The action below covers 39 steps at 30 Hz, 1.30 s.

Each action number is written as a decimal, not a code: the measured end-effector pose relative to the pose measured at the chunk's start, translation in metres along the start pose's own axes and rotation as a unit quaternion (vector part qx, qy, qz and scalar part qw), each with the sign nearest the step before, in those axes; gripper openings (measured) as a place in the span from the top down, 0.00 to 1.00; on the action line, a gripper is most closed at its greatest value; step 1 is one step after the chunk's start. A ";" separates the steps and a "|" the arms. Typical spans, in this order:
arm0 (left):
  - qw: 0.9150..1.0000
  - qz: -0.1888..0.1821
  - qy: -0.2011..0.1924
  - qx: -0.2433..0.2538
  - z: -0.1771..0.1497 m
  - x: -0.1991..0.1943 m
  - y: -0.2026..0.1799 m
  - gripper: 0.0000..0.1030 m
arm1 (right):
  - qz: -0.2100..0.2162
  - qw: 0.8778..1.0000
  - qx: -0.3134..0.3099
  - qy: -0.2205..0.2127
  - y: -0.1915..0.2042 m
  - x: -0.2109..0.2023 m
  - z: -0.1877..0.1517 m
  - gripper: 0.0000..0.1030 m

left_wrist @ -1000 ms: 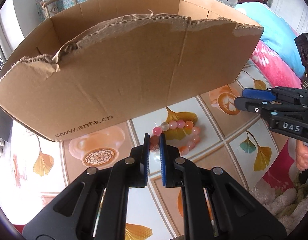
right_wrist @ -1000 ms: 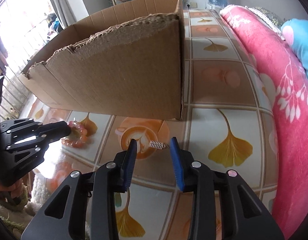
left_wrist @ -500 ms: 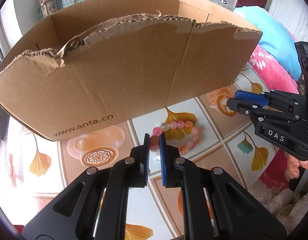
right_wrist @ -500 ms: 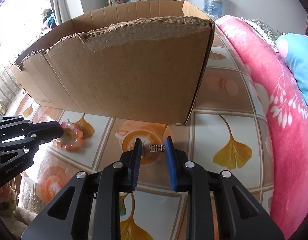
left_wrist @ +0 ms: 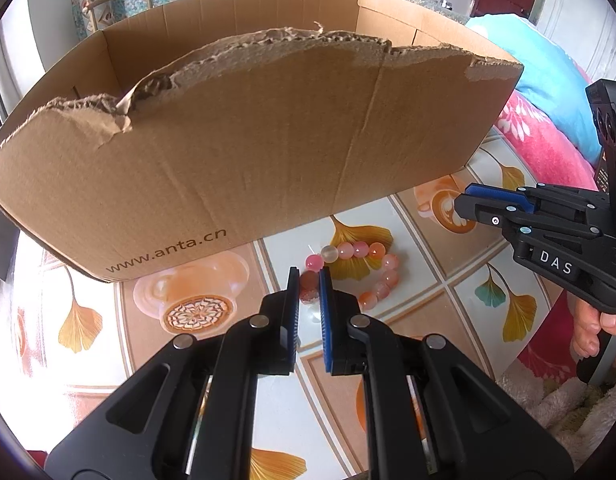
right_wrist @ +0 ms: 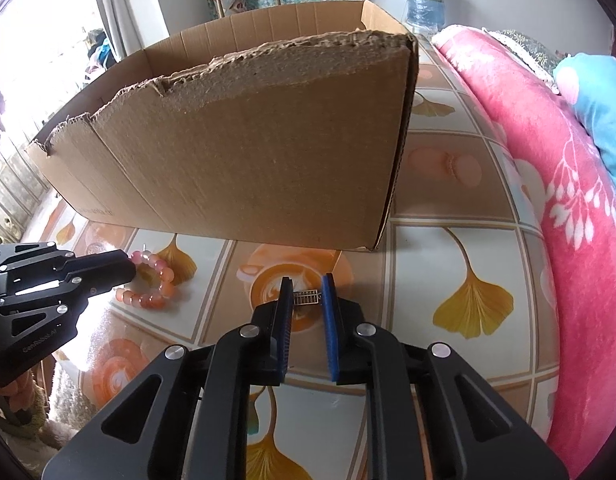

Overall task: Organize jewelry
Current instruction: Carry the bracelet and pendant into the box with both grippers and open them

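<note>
A pink and orange bead bracelet [left_wrist: 361, 270] lies on the patterned table in front of a torn cardboard box [left_wrist: 248, 160]. My left gripper [left_wrist: 308, 282] is shut on the bracelet's near-left beads. In the right wrist view the bracelet [right_wrist: 158, 294] shows beside the left gripper [right_wrist: 128, 270]. A small silver coil piece [right_wrist: 306, 297] sits crosswise between the blue pads of my right gripper [right_wrist: 306, 294]. Its jaws are closing, and the pads touch both ends of the coil. The right gripper [left_wrist: 461, 205] also appears at the right of the left wrist view.
The cardboard box [right_wrist: 248, 152] stands open-topped just behind both gripper tips, its inside hidden. A pink blanket [right_wrist: 567, 220] runs along the table's right edge, with a blue pillow [left_wrist: 547, 80] on it. A person's fingers [left_wrist: 591, 328] grip the right tool's handle.
The right gripper's jaws have narrowed onto the silver coil and come slightly closer to it. The left gripper has stayed shut on the bracelet in the same spot.
</note>
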<state>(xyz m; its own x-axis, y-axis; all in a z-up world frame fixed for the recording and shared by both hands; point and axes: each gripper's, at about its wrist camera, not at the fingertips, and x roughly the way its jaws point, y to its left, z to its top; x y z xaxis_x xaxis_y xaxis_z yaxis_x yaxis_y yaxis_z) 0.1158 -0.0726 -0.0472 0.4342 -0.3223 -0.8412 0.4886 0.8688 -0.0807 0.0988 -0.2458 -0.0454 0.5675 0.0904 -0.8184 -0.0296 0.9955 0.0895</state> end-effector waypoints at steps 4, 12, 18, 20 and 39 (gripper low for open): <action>1.000 -0.003 -0.001 -0.003 0.000 -0.001 0.000 0.92 | 0.003 1.000 -0.004 -0.005 0.002 -0.003 0.000 0.86; 0.999 -0.037 -0.029 0.001 0.003 -0.027 0.000 0.92 | 0.004 0.999 -0.013 -0.030 0.004 -0.021 0.001 0.86; 0.997 -0.048 -0.065 0.019 0.009 -0.061 -0.010 0.92 | 0.010 0.997 -0.026 -0.068 0.011 -0.048 0.004 0.86; 0.995 -0.056 -0.078 0.025 0.011 -0.076 -0.013 0.92 | 0.012 0.996 -0.031 -0.083 0.014 -0.058 0.008 0.86; 0.986 -0.034 -0.159 0.026 0.103 -0.129 0.031 0.92 | 0.062 0.973 -0.051 -0.218 0.031 -0.108 0.088 0.86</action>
<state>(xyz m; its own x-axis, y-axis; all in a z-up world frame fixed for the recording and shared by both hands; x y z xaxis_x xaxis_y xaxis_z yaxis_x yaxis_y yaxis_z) 0.1530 -0.0429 0.1137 0.6103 -0.4888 -0.6234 0.5601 0.8228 -0.0968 0.1093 -0.2273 0.0958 0.8493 0.2115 -0.4837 -0.1881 0.9773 0.0969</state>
